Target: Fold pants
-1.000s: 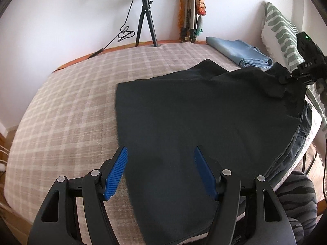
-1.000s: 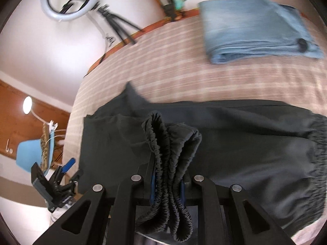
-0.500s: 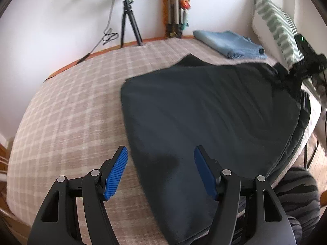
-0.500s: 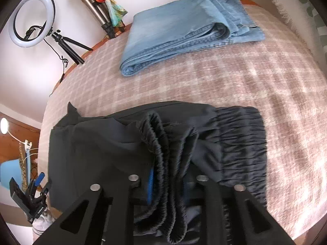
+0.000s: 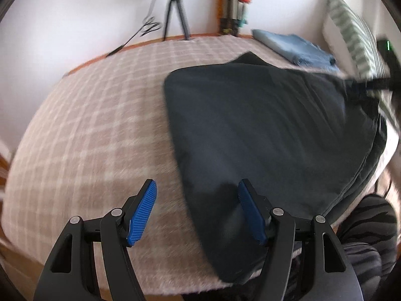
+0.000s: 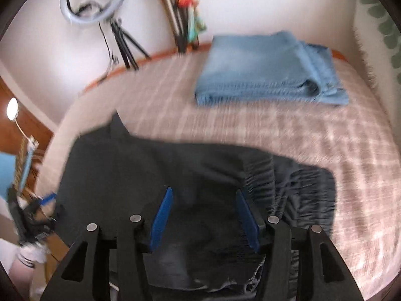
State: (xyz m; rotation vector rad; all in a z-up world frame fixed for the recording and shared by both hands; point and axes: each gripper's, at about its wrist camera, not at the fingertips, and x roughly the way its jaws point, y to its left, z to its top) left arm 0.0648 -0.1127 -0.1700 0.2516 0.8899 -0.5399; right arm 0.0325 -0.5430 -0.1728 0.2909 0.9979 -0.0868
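Observation:
The dark grey pants [image 5: 263,130] lie folded over on the plaid bedspread [image 5: 95,125], their near edge hanging at the bed's front. My left gripper [image 5: 196,190] is open and empty, over the pants' left edge. My right gripper [image 6: 204,195] is open and empty, just above the pants [image 6: 140,175] near the gathered elastic waistband [image 6: 295,195], which lies loose on the bed. The right gripper shows blurred at the far right of the left wrist view [image 5: 376,84].
Folded blue jeans [image 6: 265,70] lie at the back of the bed. A ring light on a tripod [image 6: 92,0] and a second stand [image 5: 233,7] stand by the wall. A patterned pillow [image 5: 351,30] leans at the right. Striped fabric [image 5: 363,238] is below the bed's edge.
My right gripper has opened and let go of the waistband, which now lies on the bed. My left gripper has stayed open and shifted left along the pants' edge.

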